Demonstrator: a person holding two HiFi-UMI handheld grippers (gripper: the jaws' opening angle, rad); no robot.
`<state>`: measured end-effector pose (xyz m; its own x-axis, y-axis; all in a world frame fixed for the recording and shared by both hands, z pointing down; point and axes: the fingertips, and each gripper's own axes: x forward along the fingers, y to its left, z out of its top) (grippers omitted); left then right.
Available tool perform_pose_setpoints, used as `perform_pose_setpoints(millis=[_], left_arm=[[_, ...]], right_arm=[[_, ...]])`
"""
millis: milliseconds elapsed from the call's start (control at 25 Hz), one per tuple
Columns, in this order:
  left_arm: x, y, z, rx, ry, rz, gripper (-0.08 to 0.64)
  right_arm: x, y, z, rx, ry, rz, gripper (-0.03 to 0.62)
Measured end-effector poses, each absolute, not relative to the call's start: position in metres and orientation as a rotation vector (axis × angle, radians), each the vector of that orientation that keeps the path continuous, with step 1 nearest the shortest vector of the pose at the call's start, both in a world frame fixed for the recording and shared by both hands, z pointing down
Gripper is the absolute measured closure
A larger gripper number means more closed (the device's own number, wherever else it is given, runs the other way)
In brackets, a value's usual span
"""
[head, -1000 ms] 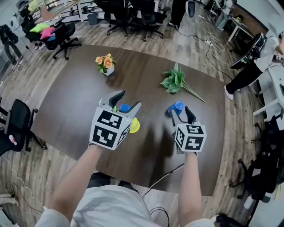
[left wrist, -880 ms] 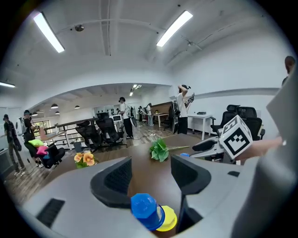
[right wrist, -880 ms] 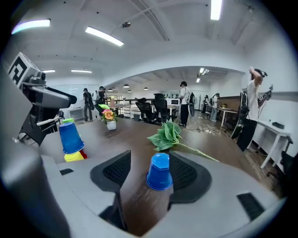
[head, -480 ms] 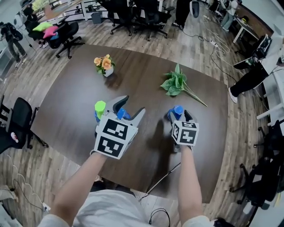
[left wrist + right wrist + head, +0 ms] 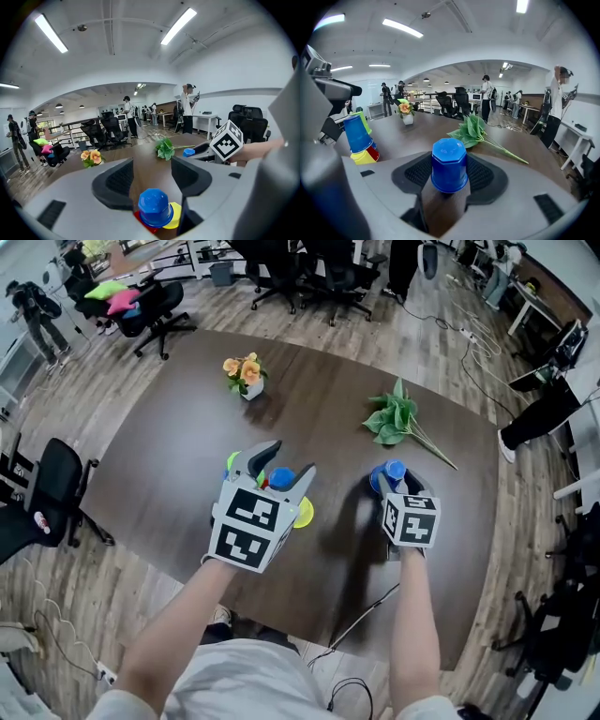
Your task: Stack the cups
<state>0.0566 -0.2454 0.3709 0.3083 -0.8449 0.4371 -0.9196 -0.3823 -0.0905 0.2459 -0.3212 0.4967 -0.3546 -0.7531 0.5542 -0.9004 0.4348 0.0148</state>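
On the dark table (image 5: 169,446) a blue cup (image 5: 154,206) sits upside down on a red cup (image 5: 143,222) and a yellow cup (image 5: 303,513), with a green cup (image 5: 232,463) behind them. My left gripper (image 5: 292,457) stands open with this blue cup low between its jaws, a gap showing beside it. A second blue cup (image 5: 449,164) stands upside down on the table. My right gripper (image 5: 394,480) reaches around it. Its jaws have just been closing. The pads lie close on both sides with no squeeze visible.
A small pot of orange flowers (image 5: 247,376) stands at the far left of the table, and a leafy green sprig (image 5: 396,420) lies beyond the right gripper. Office chairs (image 5: 56,493) ring the table. A cable (image 5: 366,610) hangs off the near edge.
My right gripper has sunk and pushed forward, so its blue cup now sits between the jaws instead of at their tips. The left gripper stays over the cup stack.
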Motion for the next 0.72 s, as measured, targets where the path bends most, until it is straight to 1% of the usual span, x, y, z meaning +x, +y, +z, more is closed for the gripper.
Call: perform_pose_setpoints(millis=[720], left_arm=[[-0.034,-0.23,0.368,2.442,-1.526,0.49,0.314]], right_arm=[[0.13,-0.263,0.367,1.355,-2.306,0.285,0.364]])
